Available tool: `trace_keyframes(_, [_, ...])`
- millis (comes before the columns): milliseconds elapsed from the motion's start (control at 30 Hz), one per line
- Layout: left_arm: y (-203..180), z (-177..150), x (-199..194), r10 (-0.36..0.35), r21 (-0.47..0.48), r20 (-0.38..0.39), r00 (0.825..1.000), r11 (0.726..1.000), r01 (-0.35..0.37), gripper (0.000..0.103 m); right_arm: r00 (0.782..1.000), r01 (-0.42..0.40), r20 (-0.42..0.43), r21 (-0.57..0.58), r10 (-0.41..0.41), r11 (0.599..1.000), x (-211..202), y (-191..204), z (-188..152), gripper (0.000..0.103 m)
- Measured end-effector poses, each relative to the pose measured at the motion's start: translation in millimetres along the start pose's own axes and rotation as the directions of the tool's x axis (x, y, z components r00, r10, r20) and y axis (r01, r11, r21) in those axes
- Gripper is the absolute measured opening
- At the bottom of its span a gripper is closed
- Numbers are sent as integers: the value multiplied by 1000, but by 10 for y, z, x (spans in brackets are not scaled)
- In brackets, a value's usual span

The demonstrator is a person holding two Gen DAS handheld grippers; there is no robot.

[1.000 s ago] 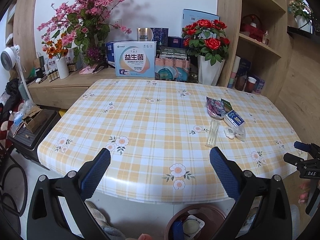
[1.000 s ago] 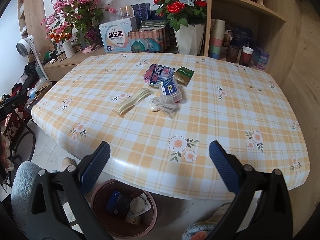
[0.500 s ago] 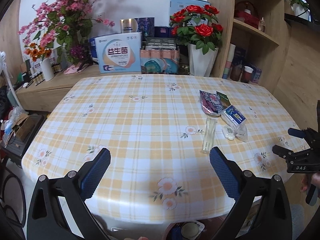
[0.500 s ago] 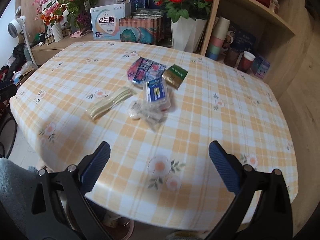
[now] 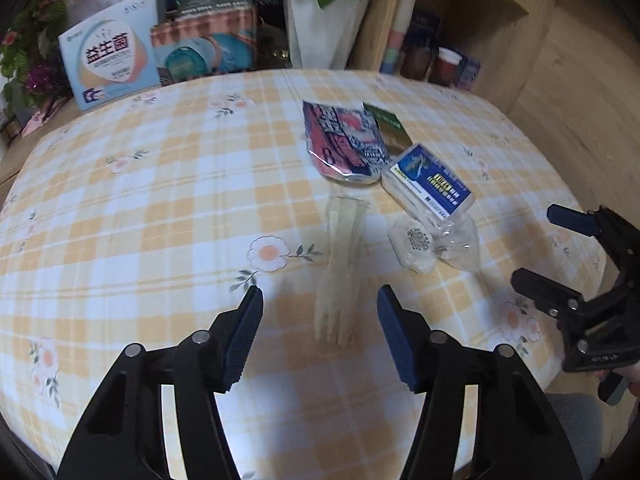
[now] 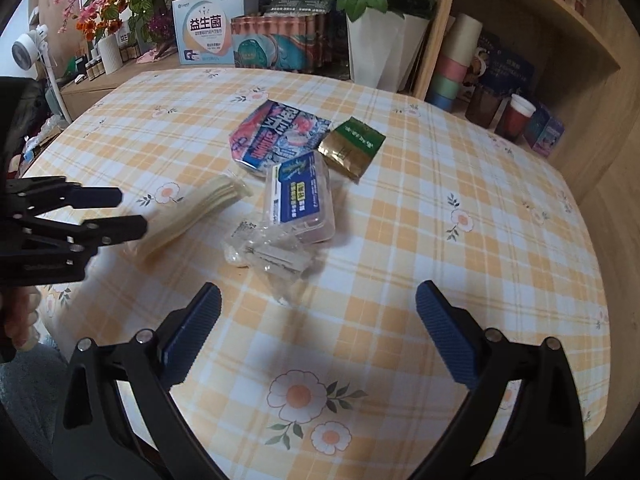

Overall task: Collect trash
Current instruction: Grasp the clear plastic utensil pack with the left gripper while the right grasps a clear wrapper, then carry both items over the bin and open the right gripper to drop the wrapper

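Note:
A heap of trash lies on the checked tablecloth (image 5: 160,220): a pink-and-blue snack bag (image 5: 344,144), a green-gold sachet (image 6: 352,146), a clear box with a blue label (image 5: 428,186), a crumpled clear wrapper (image 6: 276,264) and a small white lid (image 5: 414,242). A long clear packet of pale sticks (image 5: 340,264) points toward my left gripper (image 5: 320,300). Its near end lies between the closing jaws, and the pads stand clear of it. My right gripper (image 6: 318,292) hangs wide open just short of the crumpled wrapper, holding nothing. Each gripper shows in the other's view: the right gripper (image 5: 538,244), the left gripper (image 6: 128,211).
Behind the table stand a white vase of red roses (image 6: 380,48), a light-blue box (image 6: 208,28) and packaged goods. Wooden shelves (image 6: 520,40) at the right hold stacked cups. A fan (image 6: 24,52) and clutter sit at the far left.
Both grippers came forward and down over the table toward the trash. The left jaws narrowed around the long packet's end. The bin below the table edge dropped out of view.

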State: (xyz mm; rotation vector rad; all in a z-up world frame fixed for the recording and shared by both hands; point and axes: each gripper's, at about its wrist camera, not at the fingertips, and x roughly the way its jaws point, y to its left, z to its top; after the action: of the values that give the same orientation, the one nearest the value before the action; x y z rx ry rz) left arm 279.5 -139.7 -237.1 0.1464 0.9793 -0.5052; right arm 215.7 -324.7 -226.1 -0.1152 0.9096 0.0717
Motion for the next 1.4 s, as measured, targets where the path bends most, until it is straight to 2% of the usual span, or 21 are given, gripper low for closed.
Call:
trace_keyframes(200, [-54, 105, 323, 13, 38, -49, 999, 999, -12, 56, 999, -17, -36, -16, 16, 1000, 224, -4, -11, 88])
trace_keyframes(300, [-22, 85, 347, 4, 33, -64, 998, 999, -2, 35, 998, -50, -42, -21, 49, 999, 330, 41, 23, 83])
trace_keyframes(333, [3, 72, 335, -4, 25, -64, 998, 1000, 6, 23, 998, -60, -39, -24, 59, 998, 354, 63, 37, 82])
trace_keyframes(367, [51, 52, 313, -5, 8, -61, 998, 1000, 5, 22, 997, -66, -36, -30, 65, 997, 377, 85, 53, 81])
trace_keyframes(433, [134, 26, 270, 8, -30, -52, 999, 999, -10, 21, 997, -72, -37, -56, 70, 996, 443, 158, 89, 77])
trace_keyframes(500, [267, -20, 211, 21, -79, -46, 999, 997, -25, 21, 996, -79, -49, -74, 75, 994, 515, 210, 127, 66])
trace_keyframes(600, [439, -108, 82, 41, -128, -27, 999, 991, -45, 20, 995, -90, -60, -75, 85, 993, 571, 236, 167, 61])
trace_keyframes(667, [516, -171, -9, 59, -142, -11, 998, 988, -60, 20, 994, -89, -66, -70, 85, 994, 587, 233, 177, 58])
trace_keyframes(700, [562, -211, -62, 67, -150, -6, 998, 986, -67, 20, 993, -103, -71, -65, 98, 993, 585, 231, 177, 52])
trace_keyframes(767, [632, -269, -131, 68, -167, -2, 998, 984, -67, 20, 991, -112, -81, -57, 107, 992, 579, 216, 168, 47])
trace_keyframes(933, [757, -404, -374, 71, -209, 30, 997, 976, -63, 20, 987, -148, -71, -12, 147, 989, 450, 186, 110, 41])
trace_keyframes(967, [762, -435, -434, 78, -209, 39, 996, 976, -68, 20, 986, -151, -67, -6, 150, 989, 408, 187, 97, 35])
trace_keyframes(1400, [633, -648, -1057, 69, -222, 109, 992, 974, -43, 20, 985, -173, -8, 19, 173, 985, -96, 317, 6, 34])
